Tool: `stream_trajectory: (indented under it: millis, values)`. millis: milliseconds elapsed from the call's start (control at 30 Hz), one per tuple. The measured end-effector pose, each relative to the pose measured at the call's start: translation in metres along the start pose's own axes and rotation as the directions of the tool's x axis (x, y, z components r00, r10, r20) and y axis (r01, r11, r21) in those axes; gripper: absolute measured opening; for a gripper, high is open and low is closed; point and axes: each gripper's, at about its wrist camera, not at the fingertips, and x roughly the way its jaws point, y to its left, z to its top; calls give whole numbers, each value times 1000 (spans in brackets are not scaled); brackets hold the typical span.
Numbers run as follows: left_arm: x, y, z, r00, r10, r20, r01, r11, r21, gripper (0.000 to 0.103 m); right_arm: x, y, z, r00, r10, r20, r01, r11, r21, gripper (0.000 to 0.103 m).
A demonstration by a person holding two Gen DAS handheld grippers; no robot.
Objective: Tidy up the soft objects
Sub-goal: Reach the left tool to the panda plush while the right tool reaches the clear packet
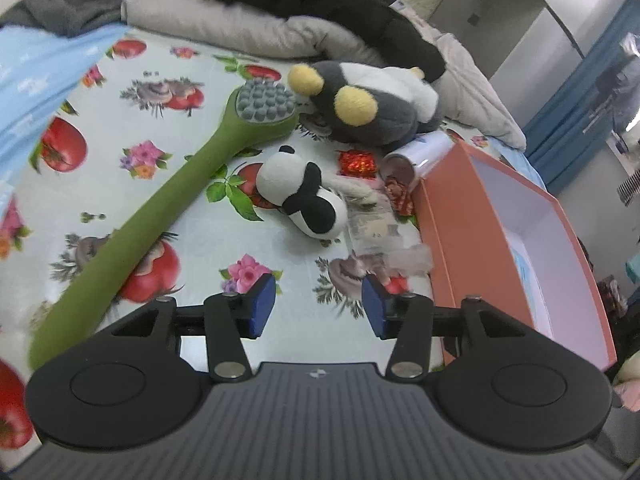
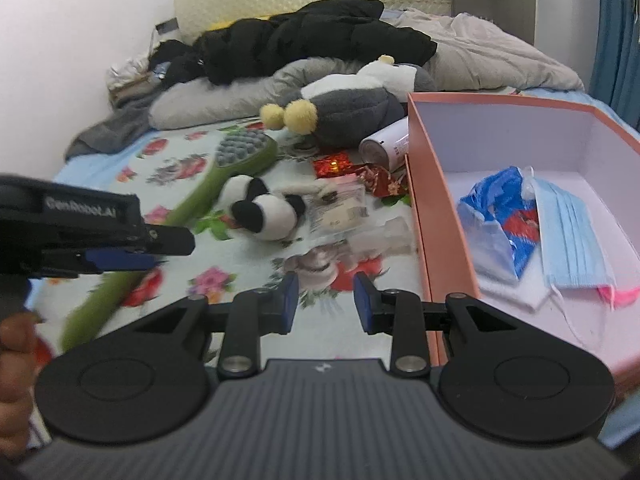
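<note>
A small panda plush lies on the flowered bedsheet. Behind it rests a bigger grey and white plush with yellow pompoms. My left gripper hovers open over the sheet, short of the panda, with nothing between its blue pads. It also shows from the side at the left edge of the right wrist view, as the left gripper, held by a hand. My right gripper stands partly open and empty near the pink box. In the box lie a blue face mask and a blue plastic bag.
A long green massage brush lies diagonally at the left. A white can, red foil packets and clear wrappers sit beside the box. A grey duvet and black jacket pile up behind.
</note>
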Motion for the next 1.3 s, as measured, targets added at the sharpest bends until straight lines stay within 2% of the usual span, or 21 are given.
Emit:
stream_trajectory:
  millis: [200, 333, 500, 633, 667, 700, 733, 767, 867, 1100, 1300]
  values:
    - [52, 13, 24, 999, -43, -27, 41, 996, -84, 55, 56, 5, 8, 995, -102, -10, 101, 990, -94, 34]
    - [83, 23, 40, 997, -65, -36, 59, 987, -149, 55, 86, 9, 9, 990, -140, -19, 135, 978, -158, 34]
    - [107, 29, 51, 995, -90, -50, 78, 975, -207, 54, 113, 15, 9, 984, -177, -16, 169, 958, -233, 33]
    - [121, 25, 54, 992, -112, -60, 97, 972, -213, 51, 128, 21, 6, 976, -216, -15, 201, 928, -313, 31]
    - [124, 23, 53, 992, -111, -66, 95, 973, -211, 43, 130, 22, 5, 974, -225, -12, 208, 921, -329, 29]
    - [127, 21, 52, 992, -108, -71, 92, 974, -207, 39, 130, 23, 3, 973, -233, -10, 215, 914, -344, 25]
    - [130, 20, 52, 991, -109, -73, 92, 975, -201, 30, 131, 23, 3, 971, -239, -10, 220, 909, -355, 21]
    - [133, 18, 51, 991, -106, -77, 89, 976, -196, 29, 131, 24, 2, 972, -236, -8, 217, 906, -363, 19]
    - [136, 15, 50, 992, -101, -72, 87, 979, -186, 26, 126, 25, 1, 976, -218, 0, 203, 907, -370, 4]
    - [117, 13, 44, 993, -107, -51, 98, 982, -160, 24, 105, 30, 4, 983, -182, 12, 175, 919, -353, 4]
    - [86, 22, 24, 993, -106, -50, 97, 982, -159, 24, 74, 32, 0, 988, -156, 20, 153, 924, -351, 4]
